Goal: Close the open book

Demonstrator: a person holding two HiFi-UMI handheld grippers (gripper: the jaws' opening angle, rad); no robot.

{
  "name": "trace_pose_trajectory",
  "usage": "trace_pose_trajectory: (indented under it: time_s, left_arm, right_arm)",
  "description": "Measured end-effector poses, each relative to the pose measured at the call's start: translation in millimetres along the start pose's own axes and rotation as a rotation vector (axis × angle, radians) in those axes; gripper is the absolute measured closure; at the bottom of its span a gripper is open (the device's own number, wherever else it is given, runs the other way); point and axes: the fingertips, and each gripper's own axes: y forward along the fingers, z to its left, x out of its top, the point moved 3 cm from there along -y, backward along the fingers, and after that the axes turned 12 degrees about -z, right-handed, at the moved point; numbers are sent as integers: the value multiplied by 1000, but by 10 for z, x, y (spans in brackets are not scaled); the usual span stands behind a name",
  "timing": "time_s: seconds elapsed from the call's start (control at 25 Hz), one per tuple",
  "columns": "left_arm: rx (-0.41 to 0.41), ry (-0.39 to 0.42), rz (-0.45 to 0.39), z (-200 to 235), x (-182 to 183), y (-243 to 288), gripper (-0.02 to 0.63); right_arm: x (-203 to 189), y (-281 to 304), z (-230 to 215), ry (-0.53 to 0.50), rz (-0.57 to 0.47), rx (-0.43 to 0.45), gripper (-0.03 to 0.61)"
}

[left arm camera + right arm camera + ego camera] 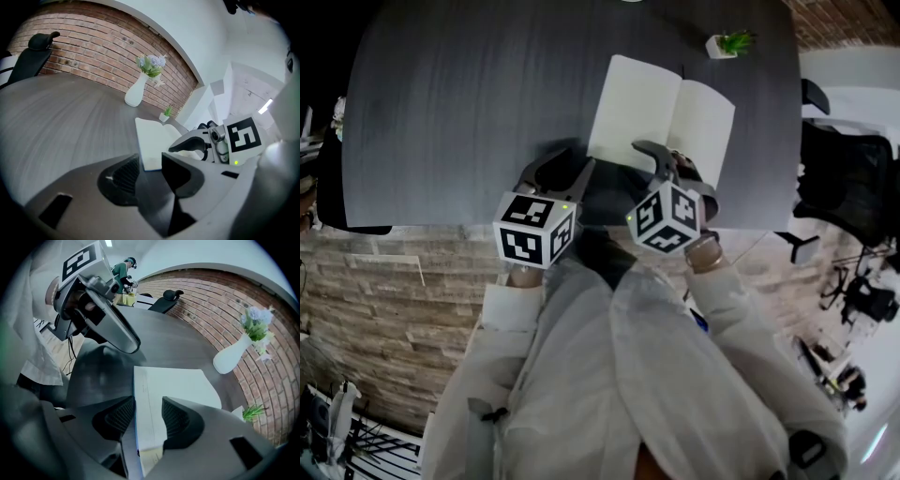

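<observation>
An open book [661, 112] with white pages lies flat on the dark grey table [450, 122], near its front edge. My right gripper [666, 161] points steeply down at the book's near edge. In the right gripper view the book [173, 385] runs between the spread jaws of that gripper [148, 404], whose pads stand apart from it. My left gripper [567, 169] hovers just left of the book with its jaws open and nothing between them. In the left gripper view the book's [152, 140] near corner lies just beyond that gripper [150, 161], with the right gripper [192, 145] over the pages.
A white vase of flowers [136, 93] and a small potted plant [727, 44] stand at the table's far side by a brick wall. Black office chairs [848, 178] are to the right. A person [123, 268] stands far off.
</observation>
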Motion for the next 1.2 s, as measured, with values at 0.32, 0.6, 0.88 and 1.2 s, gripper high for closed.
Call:
trace_pose_trajectory:
  time_s: [0.32, 0.6, 0.88, 1.2]
  left_arm:
    - [-14, 15, 14, -72, -12, -1, 477]
    - [-27, 14, 39, -104, -40, 21, 477]
    - [-31, -5, 43, -123, -52, 32, 477]
    - [-62, -71, 40, -145, -23, 90, 477]
  right_arm:
    - [17, -27, 65, -14, -24, -25, 444]
    - [9, -76, 76, 13, -69, -60, 475]
    - [21, -155, 76, 59, -114, -100, 498]
    - [54, -258, 72, 148, -162, -132, 518]
